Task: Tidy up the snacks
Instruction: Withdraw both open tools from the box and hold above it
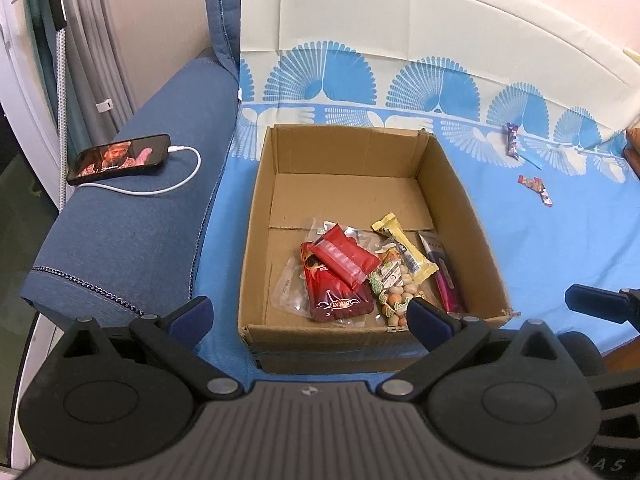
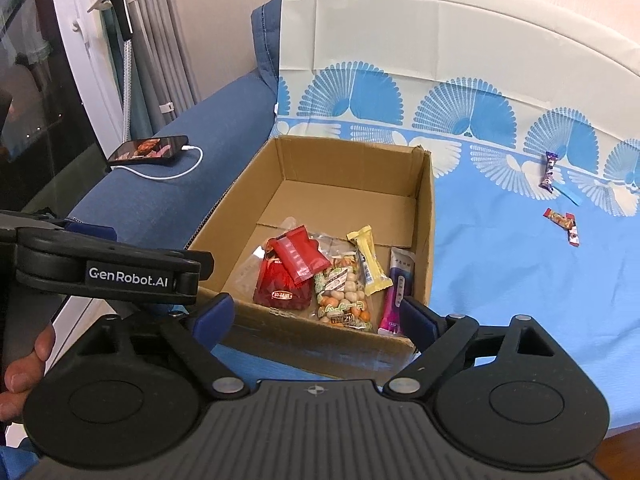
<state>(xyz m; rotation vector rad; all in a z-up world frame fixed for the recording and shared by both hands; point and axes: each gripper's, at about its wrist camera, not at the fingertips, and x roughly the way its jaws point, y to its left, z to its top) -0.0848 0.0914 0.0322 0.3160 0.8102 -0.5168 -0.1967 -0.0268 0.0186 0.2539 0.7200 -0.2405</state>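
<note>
While both tongs hang over the near edge of the cardboard box (image 1: 352, 216), neither has anything between its blue pads. The left tongs (image 1: 310, 316) stand wide open, the pads spread to either side of the box's near wall, and they touch nothing. The right tongs (image 2: 316, 316) are likewise spread wide and empty, with the box's near corner showing between the pads; whether the right pad brushes the cardboard I cannot tell. A hand (image 2: 24, 364) grips the left tool's handle at the lower left of the right wrist view.

Just beyond the pads, at the near end of the box floor, lies the heap of snacks. A dark red pouch (image 1: 334, 292) sits lowest on the left, with a bright red packet (image 1: 344, 258) lying across its top. Beside them to the right is a clear bag of coated peanuts (image 1: 394, 286), then a yellow bar (image 1: 404, 246) tilted over it, and a pink-and-purple stick pack (image 1: 442, 272) against the right wall. The far half of the box floor is bare cardboard.

Farther off to the right, well apart from the box, two small wrapped candies lie on the blue patterned sheet (image 1: 540, 240): a red one (image 1: 536, 189) nearer, a purple one (image 1: 512, 140) beyond it.

On the blue sofa arm (image 1: 132, 216) to the left rests a phone (image 1: 120, 158) with a white cable plugged in.
</note>
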